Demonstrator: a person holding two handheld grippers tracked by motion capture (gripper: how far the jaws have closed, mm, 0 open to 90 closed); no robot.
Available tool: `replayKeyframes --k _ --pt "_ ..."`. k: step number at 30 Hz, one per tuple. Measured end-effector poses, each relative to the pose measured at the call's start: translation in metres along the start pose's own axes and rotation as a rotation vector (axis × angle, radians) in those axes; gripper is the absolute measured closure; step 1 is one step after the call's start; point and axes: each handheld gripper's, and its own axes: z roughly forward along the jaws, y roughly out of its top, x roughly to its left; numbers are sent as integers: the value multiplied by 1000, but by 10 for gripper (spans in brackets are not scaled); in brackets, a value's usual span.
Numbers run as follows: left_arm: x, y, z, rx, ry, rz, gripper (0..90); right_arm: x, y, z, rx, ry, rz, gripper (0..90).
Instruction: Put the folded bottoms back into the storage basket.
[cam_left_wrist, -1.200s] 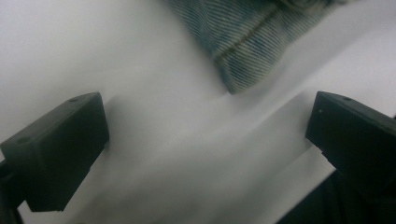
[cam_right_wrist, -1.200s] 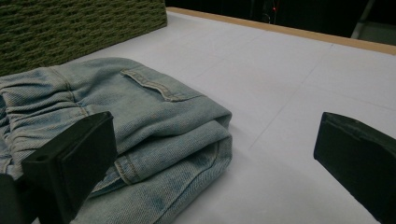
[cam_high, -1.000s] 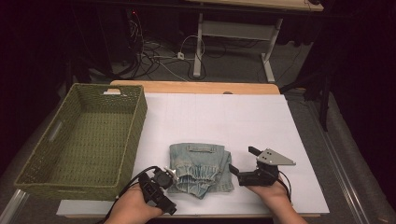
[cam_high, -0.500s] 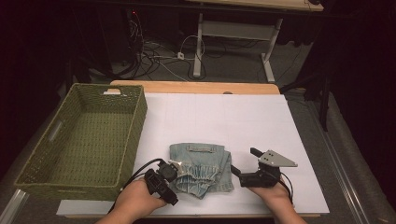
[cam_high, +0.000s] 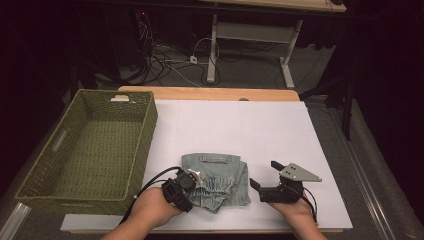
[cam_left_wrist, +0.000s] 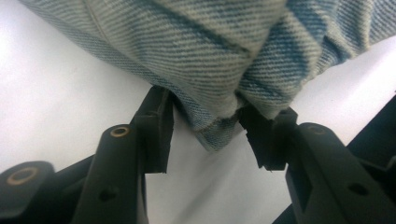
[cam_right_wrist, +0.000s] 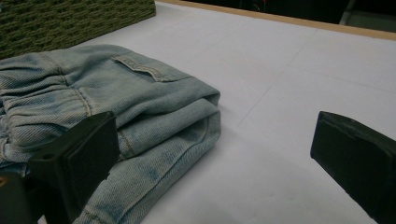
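Garment: we are observing folded light-blue denim shorts (cam_high: 216, 180) lying on the white table sheet (cam_high: 235, 125), near its front edge, between the two grippers.
Left gripper (cam_high: 192, 176): we are seeing it at the left edge of the shorts; in the left gripper view (cam_left_wrist: 205, 135) its jaws are standing a little apart with a denim fold hanging between them, the cloth touching both pads, so the tongs are closing on the fabric.
Right gripper (cam_high: 264, 176): we are seeing it just beside the right edge of the shorts, jaws spread wide; in the right gripper view (cam_right_wrist: 210, 149) nothing is lying between them.
Basket: we are noting a green woven basket (cam_high: 35, 170) sitting at the left of the sheet.
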Motion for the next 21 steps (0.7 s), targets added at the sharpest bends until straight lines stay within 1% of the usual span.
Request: replayKeyframes --k 1,3,4,5,7,8,10,12,13,15,16,18,19,21 --pt "0 0 0 0 0 0 541 -1 0 0 3 -2 7 31" --pt "0 1 0 8 -7 -8 591 -2 -1 -1 9 0 18 55" --pt "0 0 -1 14 -8 -5 628 -2 -1 -1 11 1 21 66" --pt "0 -1 -2 17 -9 7 654 -2 -1 -1 14 2 21 78" --pt "-1 -3 -2 14 -1 14 687 -2 -1 -1 17 12 21 126" --pt "-1 -3 -2 14 -1 14 696 -2 -1 -1 17 12 21 126" --pt "-3 -3 -2 9 8 20 713 -1 1 1 20 33 33 210" --pt "-3 -4 -2 5 11 21 726 -2 5 5 18 58 58 287" --pt "-4 -4 -2 4 12 22 731 -2 8 8 19 65 68 318" --pt "-3 -4 -2 4 11 22 737 -2 14 17 43 67 61 409" --pt "-3 -4 -2 5 10 22 739 -2 16 22 57 70 61 440" --pt "-3 -3 -2 7 7 21 743 -4 20 35 84 64 79 477" --pt "-2 -3 -2 8 7 24 744 -5 22 42 94 69 95 487" --pt "-2 -3 -2 10 4 20 743 -5 25 56 119 67 113 477"
